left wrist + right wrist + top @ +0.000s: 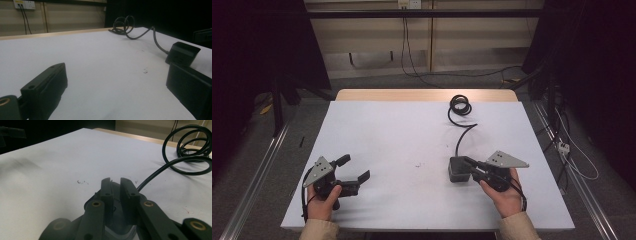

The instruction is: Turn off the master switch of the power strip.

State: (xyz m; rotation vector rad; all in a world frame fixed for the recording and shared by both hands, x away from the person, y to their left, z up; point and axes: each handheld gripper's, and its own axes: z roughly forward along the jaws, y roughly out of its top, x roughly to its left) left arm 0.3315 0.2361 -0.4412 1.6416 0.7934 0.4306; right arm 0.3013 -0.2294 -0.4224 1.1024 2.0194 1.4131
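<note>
The power adapter (458, 169), near the table's (387, 130) right front, is pinched by the right gripper (473, 169), probably for lifting, cable (460, 107) trailing back; the left gripper (354, 170) is kept wide open, holding nothing.

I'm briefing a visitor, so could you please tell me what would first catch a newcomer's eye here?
First, the black box-shaped power adapter near the right front of the white table, with the right gripper closing its fingers on it. Its black cable coils toward the far edge. The left gripper rests open at front left.
</note>
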